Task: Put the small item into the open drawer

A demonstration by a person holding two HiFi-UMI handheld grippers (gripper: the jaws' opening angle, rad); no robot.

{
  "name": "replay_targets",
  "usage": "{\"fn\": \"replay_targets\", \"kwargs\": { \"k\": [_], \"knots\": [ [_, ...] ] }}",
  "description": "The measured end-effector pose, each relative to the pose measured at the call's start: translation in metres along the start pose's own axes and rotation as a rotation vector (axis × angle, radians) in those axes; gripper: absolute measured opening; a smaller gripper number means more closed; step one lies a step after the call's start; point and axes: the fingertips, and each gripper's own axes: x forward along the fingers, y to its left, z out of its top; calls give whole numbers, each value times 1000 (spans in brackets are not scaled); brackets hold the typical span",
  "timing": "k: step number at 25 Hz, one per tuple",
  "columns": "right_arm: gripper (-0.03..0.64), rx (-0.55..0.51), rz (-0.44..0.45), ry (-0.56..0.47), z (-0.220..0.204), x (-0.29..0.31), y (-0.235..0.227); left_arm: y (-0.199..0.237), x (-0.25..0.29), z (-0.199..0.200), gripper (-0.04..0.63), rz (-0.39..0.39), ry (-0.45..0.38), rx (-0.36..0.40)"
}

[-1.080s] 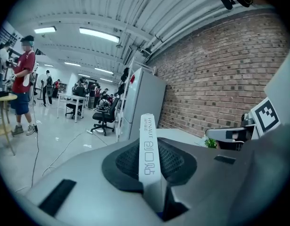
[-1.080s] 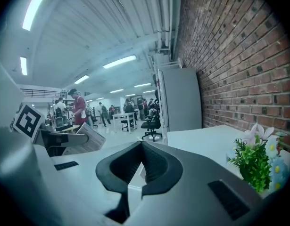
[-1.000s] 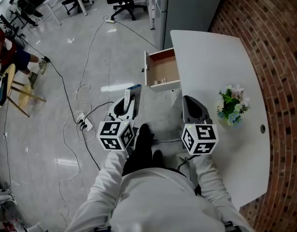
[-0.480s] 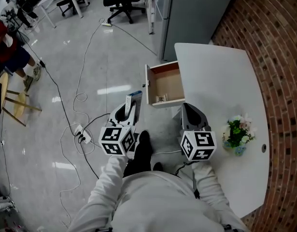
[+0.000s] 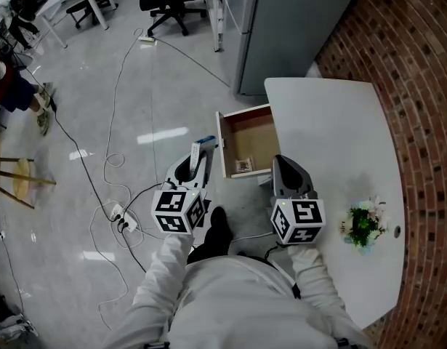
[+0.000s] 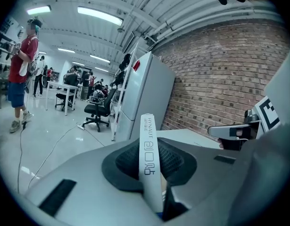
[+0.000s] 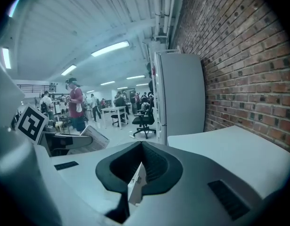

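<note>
Right, rough brick wall (image 5: 419, 86) at 3 o'clock; smooth white rounded table (image 5: 332, 122) beside it. Open drawer (image 5: 252, 131), wood-brown inside, at 12 o'clock. Your left gripper (image 5: 188, 171) jaws clamp slim white printed box (image 6: 148, 159), upright, at drawer's 8 o'clock. Your right gripper (image 5: 290, 173) jaws pinch small white card (image 7: 136, 185). Small flat packet (image 5: 243, 166) lies inside drawer.

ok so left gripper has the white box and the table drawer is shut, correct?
No. The head view shows the drawer pulled open at the edge of the table. The left gripper does hold the white box.
</note>
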Motion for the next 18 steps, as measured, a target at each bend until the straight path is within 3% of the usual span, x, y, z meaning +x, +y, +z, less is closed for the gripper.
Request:
{"fn": "replay_targets", "kwargs": {
  "k": [18],
  "knots": [
    [28, 1, -82, 47, -1, 64, -23, 30, 84, -19, 74, -79, 96, -10]
  ]
}}
